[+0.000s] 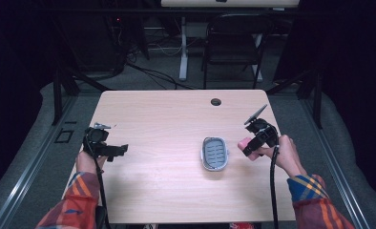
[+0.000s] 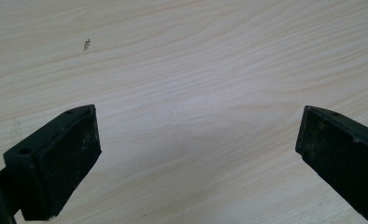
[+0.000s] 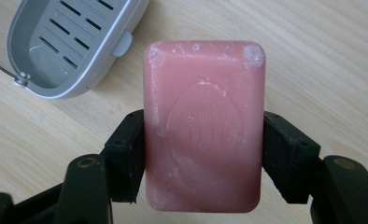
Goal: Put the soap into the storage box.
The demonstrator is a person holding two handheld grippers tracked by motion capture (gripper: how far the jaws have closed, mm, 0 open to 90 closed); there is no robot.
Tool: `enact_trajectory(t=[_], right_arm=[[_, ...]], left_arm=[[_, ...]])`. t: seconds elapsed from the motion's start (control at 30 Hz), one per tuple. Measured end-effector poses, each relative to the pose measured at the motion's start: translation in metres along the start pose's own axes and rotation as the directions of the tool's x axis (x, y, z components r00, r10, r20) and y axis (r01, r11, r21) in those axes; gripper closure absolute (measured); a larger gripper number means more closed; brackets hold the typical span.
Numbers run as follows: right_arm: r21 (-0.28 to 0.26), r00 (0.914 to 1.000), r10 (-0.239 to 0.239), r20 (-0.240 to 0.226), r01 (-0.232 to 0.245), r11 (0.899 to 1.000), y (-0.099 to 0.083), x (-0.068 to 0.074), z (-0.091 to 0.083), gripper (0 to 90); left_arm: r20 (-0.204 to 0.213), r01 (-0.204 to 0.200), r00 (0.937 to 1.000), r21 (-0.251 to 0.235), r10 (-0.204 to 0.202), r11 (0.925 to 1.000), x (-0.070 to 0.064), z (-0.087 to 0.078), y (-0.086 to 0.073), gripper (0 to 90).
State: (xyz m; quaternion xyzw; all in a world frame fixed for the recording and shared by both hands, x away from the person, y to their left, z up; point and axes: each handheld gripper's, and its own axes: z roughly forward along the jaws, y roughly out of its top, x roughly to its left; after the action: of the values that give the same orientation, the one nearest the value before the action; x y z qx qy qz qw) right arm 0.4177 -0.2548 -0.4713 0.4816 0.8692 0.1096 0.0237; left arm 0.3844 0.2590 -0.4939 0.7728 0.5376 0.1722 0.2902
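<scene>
Right gripper view shows the right gripper (image 3: 203, 154) clamped on a pink bar of soap (image 3: 204, 126), one black jaw pressed against each long side and the bar's far end reaching past the jaw tips. Beyond it, up and to the left, a grey slotted soap dish (image 3: 102, 46) sits on the wooden table (image 3: 322, 56), apart from the soap. In the high view the left gripper (image 1: 110, 150) hangs over bare wood at the table's left, its jaws spread wide with nothing between them.
</scene>
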Motion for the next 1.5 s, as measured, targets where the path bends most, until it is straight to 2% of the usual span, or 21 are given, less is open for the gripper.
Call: enact_trajectory(t=[0.13,0.3,0.37,0.57,0.63,0.67,0.8,0.87,0.9,0.93,1.03,1.1,1.2,1.27,1.5], right_arm=[[-0.004,1.0000,0.005,-0.001,-0.005,1.000,0.003,0.003,-0.001,37.4],[0.015,0.9998,-0.021,0.001,0.021,1.000,0.009,0.006,-0.003,37.4],[0.001,0.9998,-0.019,-0.003,0.019,1.000,0.010,0.008,-0.002,37.4],[0.009,0.9998,-0.019,-0.005,0.019,1.000,0.014,0.012,-0.003,37.4],[0.017,0.9992,-0.041,-0.001,0.041,0.999,0.016,0.012,-0.004,37.4],[0.014,0.9996,-0.026,-0.005,0.026,1.000,0.016,0.013,-0.003,37.4],[0.020,0.9991,-0.041,0.000,0.041,0.999,0.019,0.013,-0.003,37.4],[0.026,0.9991,-0.042,-0.004,0.042,0.999,0.020,0.014,-0.004,37.4],[0.011,0.9996,-0.028,-0.008,0.028,1.000,0.019,0.015,-0.003,37.4],[0.021,0.9990,-0.044,-0.003,0.044,0.999,0.020,0.015,-0.004,37.4],[0.015,0.9990,-0.043,-0.006,0.044,0.999,0.021,0.017,-0.005,37.4],[0.031,0.9982,-0.060,-0.001,0.060,0.998,0.024,0.017,-0.007,37.4],[0.018,0.9987,-0.051,0.004,0.051,0.999,0.025,0.020,-0.007,37.4],[0.032,0.9976,-0.068,0.006,0.068,0.997,0.028,0.021,-0.009,37.4],[0.030,0.9969,-0.079,0.004,0.079,0.996,0.033,0.027,-0.007,37.4]], left_arm=[[0.000,-0.009,1.0000,0.008,0.009,0.9999,0.000,0.001,0.001,0.0],[-0.004,-0.012,0.9999,0.002,0.012,0.9999,-0.001,0.001,0.001,0.0],[0.001,-0.008,1.0000,0.001,0.008,1.0000,-0.001,0.001,0.000,0.0],[0.000,-0.018,0.9998,0.002,0.018,0.9998,-0.001,0.001,0.001,0.0],[-0.004,-0.020,0.9998,0.002,0.020,0.9998,-0.001,0.002,0.001,0.0],[-0.004,-0.018,0.9998,0.003,0.018,0.9998,-0.001,0.003,0.001,0.0],[0.002,-0.026,0.9997,0.005,0.026,0.9997,-0.002,0.002,0.002,0.0],[0.002,-0.027,0.9996,0.002,0.027,0.9996,-0.002,0.001,0.002,0.0],[0.001,-0.025,0.9997,-0.001,0.025,0.9997,-0.003,0.001,0.002,0.0],[0.001,-0.023,0.9997,0.000,0.023,0.9997,-0.002,0.001,0.002,0.0],[0.001,-0.027,0.9996,0.000,0.027,0.9996,-0.002,0.001,0.002,0.0],[0.002,-0.023,0.9997,0.000,0.023,0.9997,-0.002,0.001,0.002,0.0],[0.004,-0.022,0.9997,0.003,0.022,0.9997,-0.002,0.001,0.002,0.0],[0.004,-0.022,0.9997,0.004,0.022,0.9997,-0.002,0.001,0.002,0.0],[0.006,-0.026,0.9996,0.002,0.026,0.9997,-0.001,0.001,0.003,0.0]])
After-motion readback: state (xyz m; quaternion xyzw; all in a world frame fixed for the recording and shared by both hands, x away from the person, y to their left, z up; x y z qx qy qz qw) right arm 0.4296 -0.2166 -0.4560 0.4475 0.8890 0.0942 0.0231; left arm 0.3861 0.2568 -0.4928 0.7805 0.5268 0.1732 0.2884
